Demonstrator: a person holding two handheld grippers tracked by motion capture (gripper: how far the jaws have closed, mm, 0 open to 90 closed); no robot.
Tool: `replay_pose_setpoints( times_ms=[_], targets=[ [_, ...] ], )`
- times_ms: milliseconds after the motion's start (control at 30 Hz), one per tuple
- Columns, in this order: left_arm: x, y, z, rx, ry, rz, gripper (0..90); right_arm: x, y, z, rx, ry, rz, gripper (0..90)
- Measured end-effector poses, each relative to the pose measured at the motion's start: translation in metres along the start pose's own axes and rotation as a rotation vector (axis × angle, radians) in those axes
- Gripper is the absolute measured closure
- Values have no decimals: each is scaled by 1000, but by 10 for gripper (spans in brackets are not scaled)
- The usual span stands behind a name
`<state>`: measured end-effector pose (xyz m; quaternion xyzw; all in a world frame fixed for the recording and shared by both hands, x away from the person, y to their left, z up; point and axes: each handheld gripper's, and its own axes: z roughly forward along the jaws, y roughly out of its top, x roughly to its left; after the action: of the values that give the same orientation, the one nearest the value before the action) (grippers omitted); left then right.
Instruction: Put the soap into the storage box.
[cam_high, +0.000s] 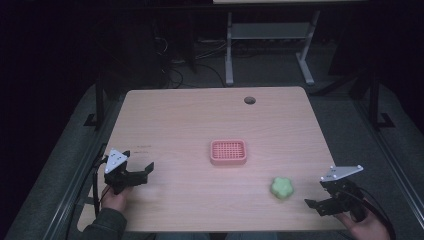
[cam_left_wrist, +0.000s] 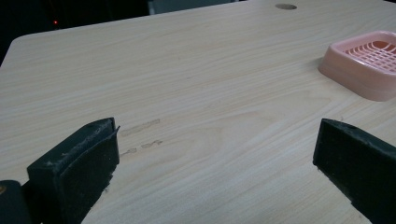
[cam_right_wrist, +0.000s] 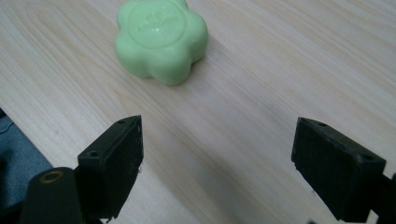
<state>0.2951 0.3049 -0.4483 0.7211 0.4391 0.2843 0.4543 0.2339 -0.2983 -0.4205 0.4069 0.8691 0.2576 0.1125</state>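
The green flower-shaped soap (cam_high: 282, 188) lies on the tabletop (cam_high: 200, 120) at the near right, just left of the right gripper (cam_high: 316, 205), whose jaws are spread wide and aimed toward it. The soap is seen ahead of those jaws, apart from them. The pink soap dish (cam_high: 228, 152) sits mid-table. The left gripper (cam_high: 145, 170), also wide open and empty, is held well apart at the near left.

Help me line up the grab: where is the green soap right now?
In the high view the green soap lies on the table's right front, just left of the open right gripper and right of the pink dish.
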Motion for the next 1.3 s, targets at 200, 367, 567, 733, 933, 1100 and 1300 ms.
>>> replay_pose_setpoints(
  times_ms=[200, 367, 567, 733, 933, 1100, 1300],
  targets=[
    [0, 0, 0, 3, -1, 3, 0, 3, 13, 3, 26, 2, -29, 164],
    [0, 0, 0, 1, -3, 0, 0, 4, 22, 7, 44, 6, -48, 164],
    [-1, 0, 0, 2, -6, 3, 0, 7, 28, 9, 60, 14, -66, 164],
    [0, 0, 0, 1, -5, 0, 0, 9, 36, 12, 71, 19, -84, 159],
    [-1, 0, 0, 1, -7, 0, 0, 12, 44, 15, 80, 26, -102, 157],
    [-1, 1, 0, 3, -10, -2, 0, 15, 50, 20, 88, 38, -116, 151],
    [-1, 1, 1, 0, -14, -3, 0, 20, 59, 28, 117, 54, -138, 146]
  ],
)
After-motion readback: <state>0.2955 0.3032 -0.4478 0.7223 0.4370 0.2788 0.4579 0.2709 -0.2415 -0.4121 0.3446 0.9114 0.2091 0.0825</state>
